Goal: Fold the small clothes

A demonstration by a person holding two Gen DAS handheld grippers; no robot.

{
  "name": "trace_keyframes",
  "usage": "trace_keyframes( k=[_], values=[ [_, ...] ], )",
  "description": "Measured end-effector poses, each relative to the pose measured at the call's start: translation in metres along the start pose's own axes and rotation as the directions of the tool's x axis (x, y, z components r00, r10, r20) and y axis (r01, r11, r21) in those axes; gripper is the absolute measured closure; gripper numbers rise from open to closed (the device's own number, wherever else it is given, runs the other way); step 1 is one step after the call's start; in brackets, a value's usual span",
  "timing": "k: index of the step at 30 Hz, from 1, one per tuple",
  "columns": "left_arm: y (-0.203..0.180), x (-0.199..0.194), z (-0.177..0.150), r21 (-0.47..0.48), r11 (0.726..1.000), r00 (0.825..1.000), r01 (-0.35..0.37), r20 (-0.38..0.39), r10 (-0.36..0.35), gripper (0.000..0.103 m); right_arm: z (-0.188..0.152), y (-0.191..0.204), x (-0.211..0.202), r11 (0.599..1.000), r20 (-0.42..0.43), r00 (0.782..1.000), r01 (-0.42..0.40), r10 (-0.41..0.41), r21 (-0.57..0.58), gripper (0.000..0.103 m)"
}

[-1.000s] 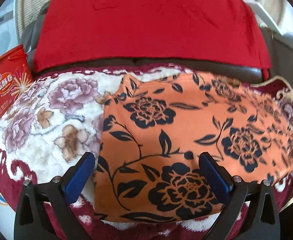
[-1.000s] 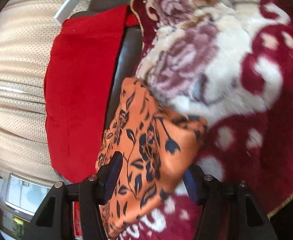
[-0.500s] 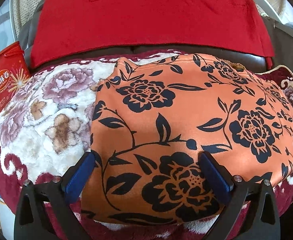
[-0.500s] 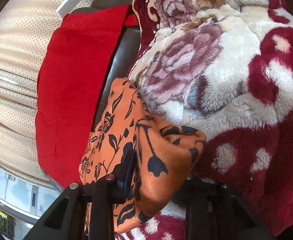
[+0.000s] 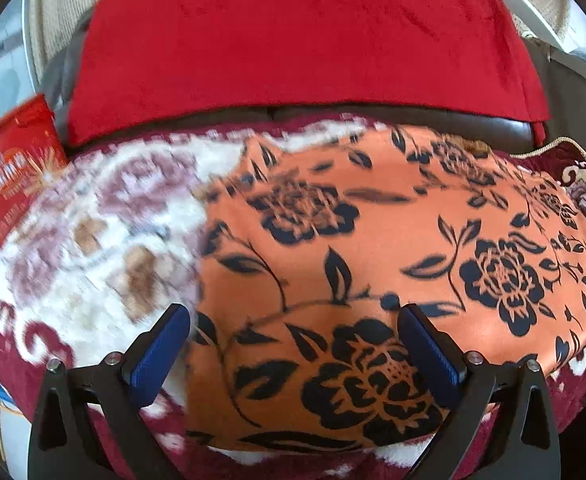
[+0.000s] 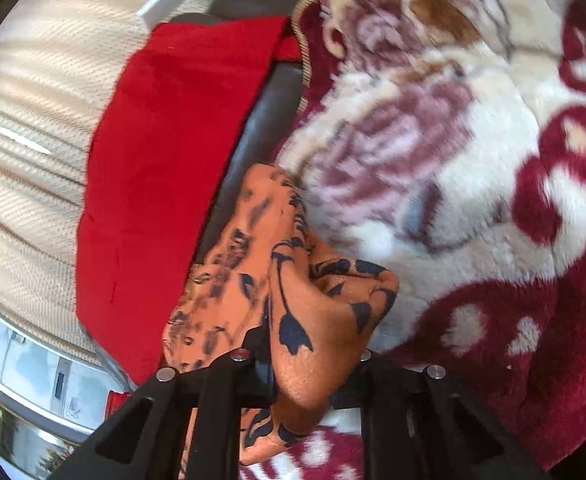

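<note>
grasp step: orange black-floral cloth garment (image 5: 373, 264) lies on the plush maroon-and-cream floral blanket (image 5: 93, 240); right gripper (image 6: 305, 376) jaws closing on its corner, left gripper (image 5: 293, 344) jaws apart over its near edge; next likely a matching left pinch.

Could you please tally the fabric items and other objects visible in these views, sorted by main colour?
Orange: 1, the orange floral garment
Plain red: 1, the red towel
Maroon and cream: 1, the plush floral blanket
Red printed: 1, the red box
Total: 4
</note>
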State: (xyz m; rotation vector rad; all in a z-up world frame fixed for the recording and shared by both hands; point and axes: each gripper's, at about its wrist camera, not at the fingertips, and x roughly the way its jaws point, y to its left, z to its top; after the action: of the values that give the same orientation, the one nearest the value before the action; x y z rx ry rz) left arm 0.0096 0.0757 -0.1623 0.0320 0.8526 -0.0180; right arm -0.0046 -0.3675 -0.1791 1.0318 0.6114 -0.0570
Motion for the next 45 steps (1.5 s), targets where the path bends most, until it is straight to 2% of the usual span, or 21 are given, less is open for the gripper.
trace_keyframes(
  k=[3,4,6,8,9,12,14,16,17,20,22,26,29,31,36,41,45],
  values=[
    [0.009,-0.013,0.005,-0.019,0.998,0.995,-0.054,0.078,0.055,0.000,0.001,0.024,-0.011,0.996,0.031,0.999,-0.040,0.043,-0.080,0.086],
    [0.011,-0.012,0.005,-0.018,0.997,0.995,-0.069,0.076,0.071,0.000,0.001,0.030,-0.012,0.994,0.030,0.998,-0.053,0.056,-0.099,0.086],
    [0.014,-0.001,0.005,-0.011,0.996,0.996,-0.084,0.019,0.085,0.000,0.000,0.034,-0.006,0.993,0.016,0.998,-0.050,0.052,-0.104,0.086],
    [0.014,0.017,-0.002,0.009,0.997,0.993,-0.082,-0.082,0.082,0.000,-0.001,0.028,0.003,0.995,-0.010,1.000,-0.030,0.029,-0.099,0.086],
    [0.015,0.023,-0.004,0.003,0.997,0.992,-0.075,-0.104,0.075,0.000,-0.002,0.022,0.008,0.997,-0.035,0.999,-0.029,0.027,-0.075,0.086],
    [0.016,0.016,-0.003,-0.005,0.998,0.996,-0.057,-0.069,0.057,0.000,0.000,-0.002,0.014,0.995,-0.062,0.997,-0.045,0.050,0.086,0.082],
    [0.015,0.017,-0.005,0.011,0.998,0.996,-0.067,-0.062,0.067,0.000,0.002,-0.012,0.017,0.989,-0.079,0.996,-0.021,0.033,0.149,0.069],
    [0.015,0.018,-0.006,-0.002,0.999,0.996,-0.054,-0.067,0.054,0.000,0.002,-0.017,0.018,0.985,-0.085,0.996,-0.024,0.039,0.173,0.040],
    [0.016,0.017,-0.005,-0.007,0.999,0.997,-0.047,-0.066,0.046,0.000,0.002,-0.017,0.019,0.984,-0.074,0.995,-0.048,0.061,0.171,0.039],
    [0.023,0.016,-0.002,-0.037,0.998,0.998,-0.047,-0.051,0.045,0.000,0.002,-0.005,0.020,0.997,-0.045,0.999,-0.023,0.026,0.079,0.042],
    [0.030,0.016,0.002,-0.062,0.997,0.998,-0.049,-0.051,0.045,0.000,0.000,0.000,0.027,0.999,-0.044,0.999,0.021,-0.019,0.032,0.085],
    [0.042,0.022,0.003,-0.097,0.993,0.995,-0.066,-0.080,0.059,0.000,0.001,0.005,0.026,0.999,-0.035,0.999,0.031,-0.030,0.027,0.086],
    [0.051,0.021,0.006,-0.134,0.989,0.995,-0.060,-0.086,0.049,0.000,0.001,0.034,0.018,0.999,-0.011,1.000,0.002,-0.002,-0.048,0.086],
    [0.060,0.017,0.010,-0.158,0.985,0.996,-0.068,-0.071,0.057,0.000,-0.001,0.065,0.016,0.994,-0.009,0.999,-0.048,0.047,-0.098,0.086],
    [0.095,0.007,0.017,-0.248,0.964,0.995,-0.096,-0.034,0.090,0.000,-0.013,0.134,0.026,0.973,-0.059,0.988,-0.149,0.141,-0.176,0.086],
    [0.138,0.003,0.013,-0.367,0.925,0.995,-0.100,-0.033,0.095,0.000,-0.051,0.199,0.058,0.942,-0.161,0.962,-0.252,0.220,-0.222,0.086],
    [0.158,0.001,0.008,-0.396,0.910,0.993,-0.122,-0.042,0.114,0.000,-0.104,0.227,0.096,0.924,-0.283,0.925,-0.319,0.255,-0.210,0.086]
  ],
)
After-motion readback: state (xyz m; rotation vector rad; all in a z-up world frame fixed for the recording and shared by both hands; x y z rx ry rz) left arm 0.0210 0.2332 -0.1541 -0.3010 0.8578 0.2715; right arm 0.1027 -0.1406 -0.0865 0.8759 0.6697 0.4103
